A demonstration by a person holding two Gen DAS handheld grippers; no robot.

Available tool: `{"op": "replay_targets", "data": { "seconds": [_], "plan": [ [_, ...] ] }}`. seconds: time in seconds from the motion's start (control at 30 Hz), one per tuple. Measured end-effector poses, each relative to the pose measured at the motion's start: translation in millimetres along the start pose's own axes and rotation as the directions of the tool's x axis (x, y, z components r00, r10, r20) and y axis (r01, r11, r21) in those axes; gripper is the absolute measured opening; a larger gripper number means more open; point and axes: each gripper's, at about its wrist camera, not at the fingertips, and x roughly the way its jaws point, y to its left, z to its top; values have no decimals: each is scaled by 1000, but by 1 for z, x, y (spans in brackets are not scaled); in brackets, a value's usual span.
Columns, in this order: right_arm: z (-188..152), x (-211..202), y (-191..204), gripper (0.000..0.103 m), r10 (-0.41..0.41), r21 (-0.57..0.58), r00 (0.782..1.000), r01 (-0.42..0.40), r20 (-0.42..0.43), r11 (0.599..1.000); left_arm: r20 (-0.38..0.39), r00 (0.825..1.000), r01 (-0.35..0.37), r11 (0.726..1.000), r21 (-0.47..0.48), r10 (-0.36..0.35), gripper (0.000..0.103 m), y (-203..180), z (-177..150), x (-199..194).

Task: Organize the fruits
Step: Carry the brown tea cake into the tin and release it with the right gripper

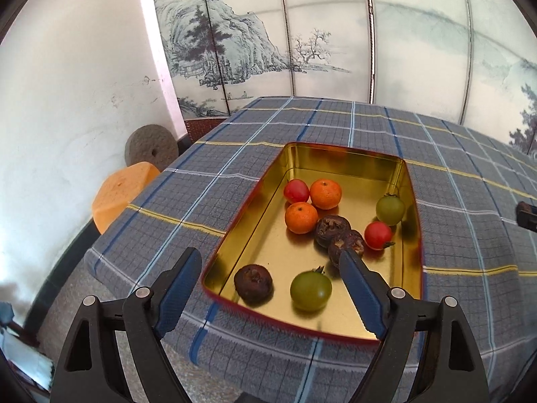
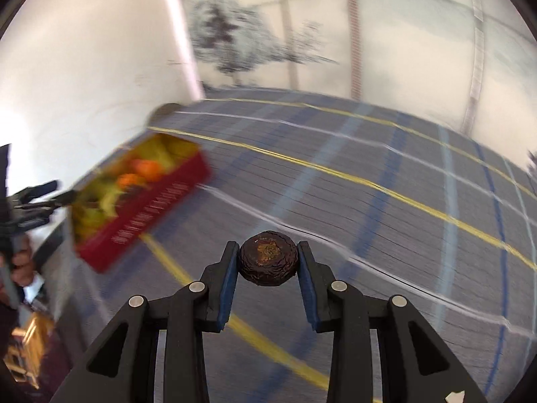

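Note:
A gold-lined tin [image 1: 335,151] with red outer walls lies on the plaid tablecloth [image 1: 235,141]. Several fruits rest in it: two oranges [image 1: 325,193], two red tomatoes [image 1: 378,235], two green tomatoes [image 1: 310,290] and three dark wrinkled fruits [image 1: 253,283]. My left gripper [image 1: 268,258] hovers open over the tin's near end, with nothing between its pads. My right gripper [image 2: 267,250] is shut on another dark wrinkled fruit [image 2: 268,265], held above the cloth to the right of the tin [image 2: 151,208]. The right wrist view is motion-blurred.
The table's near-left edge [image 1: 141,268] drops to the floor. An orange stool [image 1: 120,194] and a round stone wheel [image 1: 151,146] stand beside the white wall. A painted folding screen [image 1: 268,50] backs the table. A person's hand [image 2: 20,262] holds the left gripper [image 2: 33,198].

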Motion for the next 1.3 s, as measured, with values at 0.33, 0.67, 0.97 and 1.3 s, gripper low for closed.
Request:
{"op": "replay_targets", "data": {
  "seconds": [0.33,0.67,0.97,1.3],
  "plan": [
    [34,39,129,32,235,-140,971,-238,-32,961,9,1000,-4,1000,-18,4,84,12,-12,-15],
    [45,88,180,32,274,-160,957,-287,-99,944,11,1000,-16,999,-44,16,84,29,-23,-14],
    [38,117,185,32,249,-128,958,-268,-145,955,15,1000,-18,996,-86,20,84,43,-27,-12],
    [38,126,190,33,234,-137,960,-256,-155,957,35,998,-46,995,-85,49,84,48,-31,-15]
  ]
}}
